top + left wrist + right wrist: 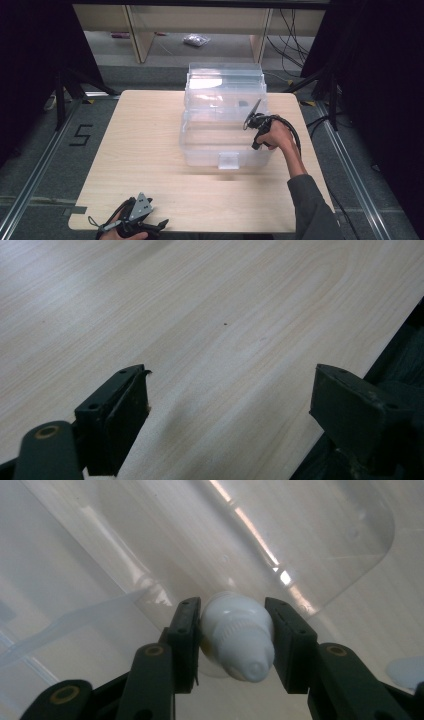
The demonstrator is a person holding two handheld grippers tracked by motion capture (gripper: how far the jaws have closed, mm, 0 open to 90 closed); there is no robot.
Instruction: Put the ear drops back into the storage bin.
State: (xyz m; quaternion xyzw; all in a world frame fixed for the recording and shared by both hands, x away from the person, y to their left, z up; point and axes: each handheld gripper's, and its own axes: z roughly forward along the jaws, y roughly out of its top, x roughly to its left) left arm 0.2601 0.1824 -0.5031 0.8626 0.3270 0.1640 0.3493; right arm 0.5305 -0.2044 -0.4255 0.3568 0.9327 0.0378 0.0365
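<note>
A clear plastic storage box (200,145) with its lid raised behind it stands on the light wood table (145,150). My right gripper (251,120) hangs over the box's right side, held by a hand. In the right gripper view its jaws are shut on a small white bottle with a ribbed cap (235,637), and the box's clear floor and wall (150,545) lie below. My left gripper (150,226) rests near the table's front edge at the left. The left gripper (230,405) stands open over bare wood, nothing between its jaws.
A clear latch tab (228,160) sits on the box's front wall. Wooden shelf legs (142,35) and a small bag (196,40) lie on the floor beyond the table. Cables (290,30) trail at the back right. Dark stands (62,90) flank the table.
</note>
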